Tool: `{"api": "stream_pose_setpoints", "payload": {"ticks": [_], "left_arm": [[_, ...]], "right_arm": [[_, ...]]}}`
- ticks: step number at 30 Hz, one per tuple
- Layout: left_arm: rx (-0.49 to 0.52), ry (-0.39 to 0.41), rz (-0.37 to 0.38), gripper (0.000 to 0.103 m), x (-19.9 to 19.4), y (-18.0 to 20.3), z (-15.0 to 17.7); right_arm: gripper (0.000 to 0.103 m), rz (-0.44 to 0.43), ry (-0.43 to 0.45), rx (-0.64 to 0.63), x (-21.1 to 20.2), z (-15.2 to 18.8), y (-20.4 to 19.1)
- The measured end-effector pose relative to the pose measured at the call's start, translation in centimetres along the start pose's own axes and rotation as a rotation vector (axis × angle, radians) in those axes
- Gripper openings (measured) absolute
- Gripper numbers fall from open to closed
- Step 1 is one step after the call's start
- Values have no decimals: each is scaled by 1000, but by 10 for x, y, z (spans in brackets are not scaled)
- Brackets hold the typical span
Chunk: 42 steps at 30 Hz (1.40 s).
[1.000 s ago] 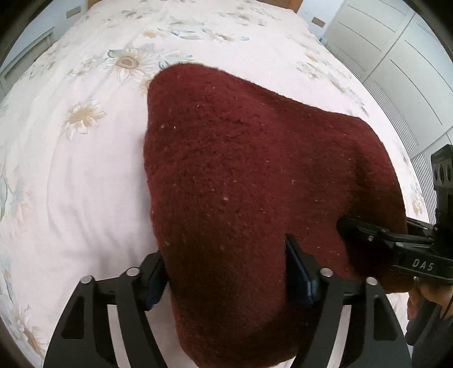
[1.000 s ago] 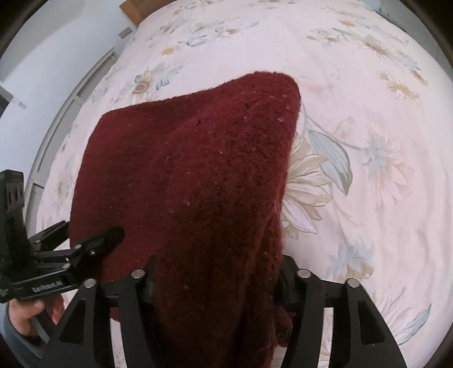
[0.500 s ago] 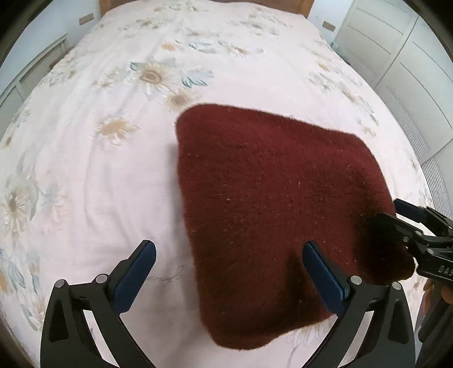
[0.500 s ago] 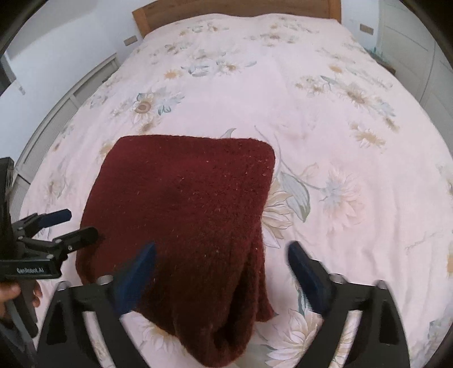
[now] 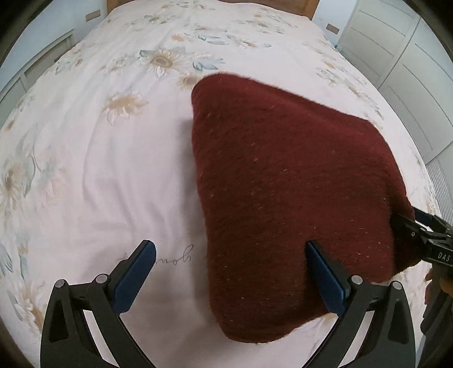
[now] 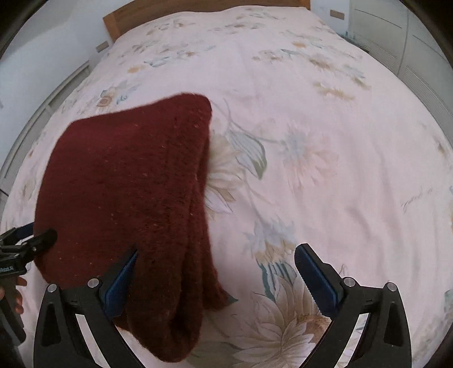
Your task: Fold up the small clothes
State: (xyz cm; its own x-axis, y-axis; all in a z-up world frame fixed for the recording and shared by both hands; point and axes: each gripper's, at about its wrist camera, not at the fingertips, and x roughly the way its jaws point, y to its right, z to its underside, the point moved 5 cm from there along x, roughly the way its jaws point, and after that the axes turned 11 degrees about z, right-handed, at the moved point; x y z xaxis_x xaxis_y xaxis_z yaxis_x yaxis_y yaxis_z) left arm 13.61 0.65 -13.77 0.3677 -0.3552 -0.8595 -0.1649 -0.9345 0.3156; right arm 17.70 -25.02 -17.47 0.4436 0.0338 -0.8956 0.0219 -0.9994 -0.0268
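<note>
A dark red knitted garment [image 5: 291, 198] lies folded on the bed; it also shows in the right wrist view [image 6: 127, 198], with stacked layers along its near right edge. My left gripper [image 5: 230, 260] is open above the garment's near left edge, its right finger over the cloth, holding nothing. My right gripper [image 6: 216, 263] is open above the garment's near right corner, its left finger over the cloth, holding nothing. Each gripper shows at the side of the other's view: the right one [image 5: 424, 229] and the left one [image 6: 25, 240].
The bed is covered by a white sheet with a flower print [image 5: 99, 169] that reaches to all sides. A wooden headboard [image 6: 170, 11] stands at the far end. White wardrobe doors [image 5: 410, 56] stand to the right of the bed.
Both grippers opened and let go of the red garment, then drew back and up. The garment, held up a second ago, now lies flat and folded on the bed.
</note>
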Motion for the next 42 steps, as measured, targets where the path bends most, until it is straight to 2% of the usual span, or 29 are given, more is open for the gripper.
{"api": "stream_pose_setpoints", "payload": {"ticks": [7, 14, 19, 25, 30, 35, 40, 42], "left_arm": [[41, 56, -50, 103, 12, 1, 2], [19, 67, -45, 102, -9, 6, -1], [9, 87, -34, 102, -46, 14, 1], [-6, 117, -74, 102, -103, 26, 15], [-8, 154, -158, 102, -140, 29, 30], [-13, 182, -197, 102, -159, 29, 46], [10, 166, -260, 102, -156, 25, 58], [13, 158, -262, 102, -154, 24, 60]], "right_arm": [[103, 23, 36, 18, 0, 8, -2], [103, 26, 75, 7, -48, 1, -7], [103, 43, 127, -14, -100, 1, -1], [103, 89, 194, -21, -168, 12, 16], [103, 128, 228, -22, -203, 30, 28], [103, 170, 220, -14, -214, 50, 38], [103, 192, 204, -23, -215, 63, 44], [103, 210, 207, -30, -214, 65, 45]]}}
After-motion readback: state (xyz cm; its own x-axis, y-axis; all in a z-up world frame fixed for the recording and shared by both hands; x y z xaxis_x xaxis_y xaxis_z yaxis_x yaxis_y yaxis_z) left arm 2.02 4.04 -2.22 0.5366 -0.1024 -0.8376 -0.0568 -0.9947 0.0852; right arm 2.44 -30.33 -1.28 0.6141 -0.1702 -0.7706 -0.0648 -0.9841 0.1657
